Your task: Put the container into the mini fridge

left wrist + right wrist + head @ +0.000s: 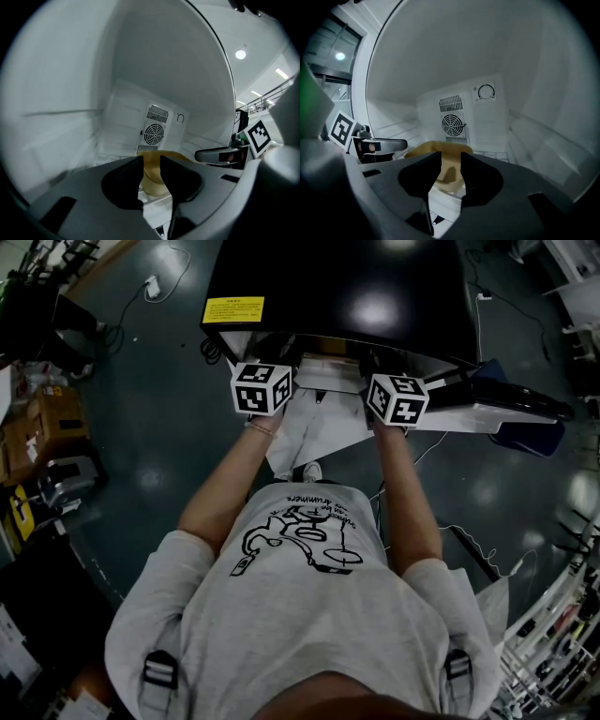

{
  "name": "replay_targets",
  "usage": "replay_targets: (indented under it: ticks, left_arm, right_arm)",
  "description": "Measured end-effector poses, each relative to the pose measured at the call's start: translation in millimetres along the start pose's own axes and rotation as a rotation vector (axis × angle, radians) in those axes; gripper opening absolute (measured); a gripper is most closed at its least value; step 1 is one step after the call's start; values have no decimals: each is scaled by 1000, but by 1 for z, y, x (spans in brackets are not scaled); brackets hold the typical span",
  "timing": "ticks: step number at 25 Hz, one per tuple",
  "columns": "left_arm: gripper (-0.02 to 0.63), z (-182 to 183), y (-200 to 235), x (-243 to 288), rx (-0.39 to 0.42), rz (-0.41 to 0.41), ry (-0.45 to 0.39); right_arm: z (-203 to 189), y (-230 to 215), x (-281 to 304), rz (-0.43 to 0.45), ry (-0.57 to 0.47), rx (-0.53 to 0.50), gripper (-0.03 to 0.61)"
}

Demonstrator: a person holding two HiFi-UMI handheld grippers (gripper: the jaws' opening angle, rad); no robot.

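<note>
The left claw [151, 160] reached into the open mini fridge [356, 296], its 2 jaws standing wide apart and gripping nothing. Through the gap showed the tan container [152, 182], resting on the fridge's white shelf [156, 206] in front of the round fan grille [153, 133] on the back wall. Whether the jaw tips touched it could not be told. The right claw [450, 157] sat just beside the left, also inside the fridge. Its 2 jaws were equally wide apart and held nothing, and the same container lay ahead of them. A dial [486, 92] sat above the grille. Farther right, the fridge door [497, 413] hung open.
</note>
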State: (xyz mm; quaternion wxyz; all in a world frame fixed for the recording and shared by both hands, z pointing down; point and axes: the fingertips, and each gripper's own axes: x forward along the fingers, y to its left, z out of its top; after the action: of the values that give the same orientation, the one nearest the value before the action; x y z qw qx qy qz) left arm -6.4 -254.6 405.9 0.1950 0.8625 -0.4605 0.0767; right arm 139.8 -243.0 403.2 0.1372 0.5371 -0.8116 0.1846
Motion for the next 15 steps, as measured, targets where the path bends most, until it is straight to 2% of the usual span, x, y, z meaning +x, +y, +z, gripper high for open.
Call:
replay_targets:
  ticks: [15]
  left_arm:
    - [107, 40, -50, -56, 79, -134, -105]
  right_arm:
    - [37, 56, -58, 128, -114, -66, 135]
